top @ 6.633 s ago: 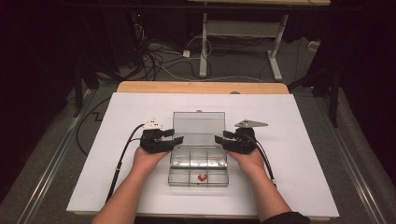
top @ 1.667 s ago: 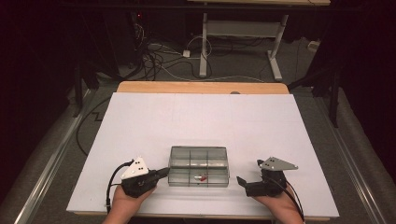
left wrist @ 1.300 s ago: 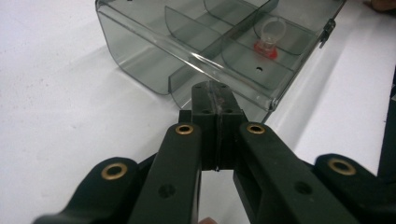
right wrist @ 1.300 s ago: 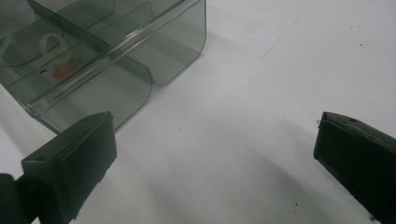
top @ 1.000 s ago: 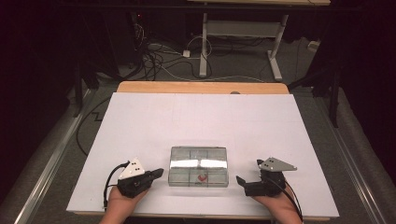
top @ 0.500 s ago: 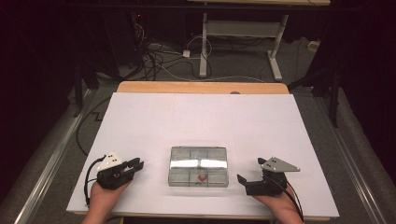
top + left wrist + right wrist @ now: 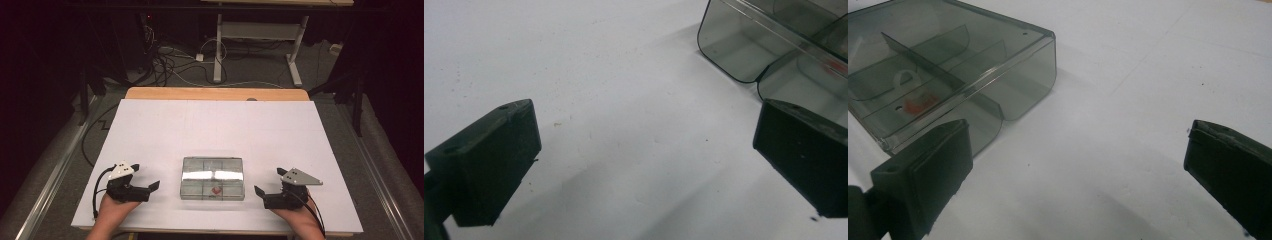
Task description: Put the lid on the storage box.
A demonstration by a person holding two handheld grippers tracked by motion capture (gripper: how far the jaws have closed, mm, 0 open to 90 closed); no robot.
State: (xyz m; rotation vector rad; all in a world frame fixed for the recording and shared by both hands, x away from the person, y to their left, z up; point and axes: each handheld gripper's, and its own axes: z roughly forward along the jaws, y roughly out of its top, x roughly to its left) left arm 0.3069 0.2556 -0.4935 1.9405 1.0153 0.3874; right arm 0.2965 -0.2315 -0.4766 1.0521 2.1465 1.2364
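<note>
On the white counter [image 7: 215,125], near its front edge and midway between the two hands, sits a clear compartment box [image 7: 213,178] with its lid closed and a small red piece [image 7: 215,190] visible inside a front compartment. The left gripper [image 7: 150,186] rests on the counter well to the left of the box, its jaws spread wide with nothing between them; in the left gripper view the box's rounded corner [image 7: 744,55] lies ahead and to the right of the jaws. The right gripper [image 7: 260,192] rests near the box's right side, apart from it, jaws likewise spread and empty; the right gripper view shows the box [image 7: 948,70] ahead and to the left, dividers and the red piece [image 7: 915,106] showing through the lid.

The work looks finished or paused, with both grippers clear of the box. The risks from here are modest. The box sits close to the counter's front edge, so a careless sweep of a hand or trailing cable could nudge it toward the edge. Whether the lid is latched cannot be told; if it only rests shut, lifting or bumping the box could let it swing open and spill the red piece. The smooth plastic walls may also slip in a shallow pinch.
</note>
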